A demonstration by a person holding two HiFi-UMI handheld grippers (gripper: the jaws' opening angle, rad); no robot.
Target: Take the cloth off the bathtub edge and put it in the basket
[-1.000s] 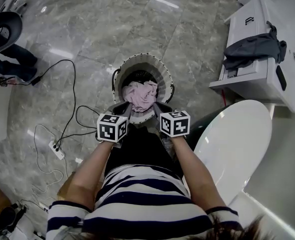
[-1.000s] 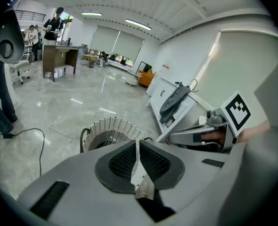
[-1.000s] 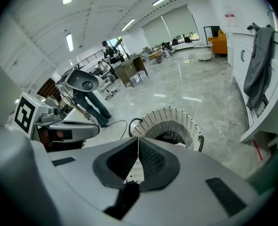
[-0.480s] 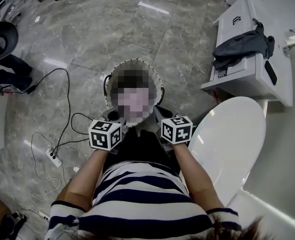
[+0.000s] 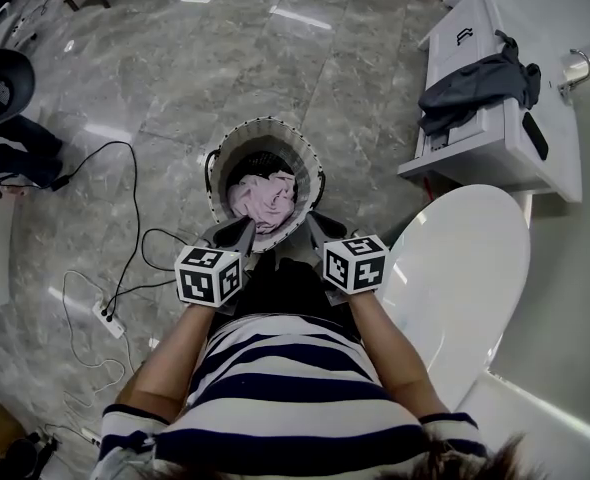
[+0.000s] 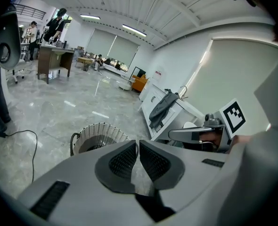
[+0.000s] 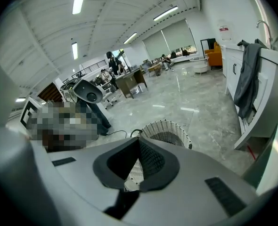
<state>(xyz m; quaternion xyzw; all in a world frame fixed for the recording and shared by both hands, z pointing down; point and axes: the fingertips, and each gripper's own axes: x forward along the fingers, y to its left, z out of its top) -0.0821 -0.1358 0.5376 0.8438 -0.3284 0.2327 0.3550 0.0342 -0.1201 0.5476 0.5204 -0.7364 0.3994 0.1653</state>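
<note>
left gripper (image 5: 240,233) jaws together, empty | right gripper (image 5: 313,230) likewise | both at wicker basket (image 5: 237,140) near rim | pink cloth (image 5: 265,196) inside: drop looks done | grey cloth (image 5: 475,83) draped on white unit (image 5: 505,143)

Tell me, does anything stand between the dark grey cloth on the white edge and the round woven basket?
Nothing visible does: only bare grey marble floor lies between the dark grey cloth and the round woven basket. A crumpled pink cloth already lies inside the basket, whose mouth is open.
</note>
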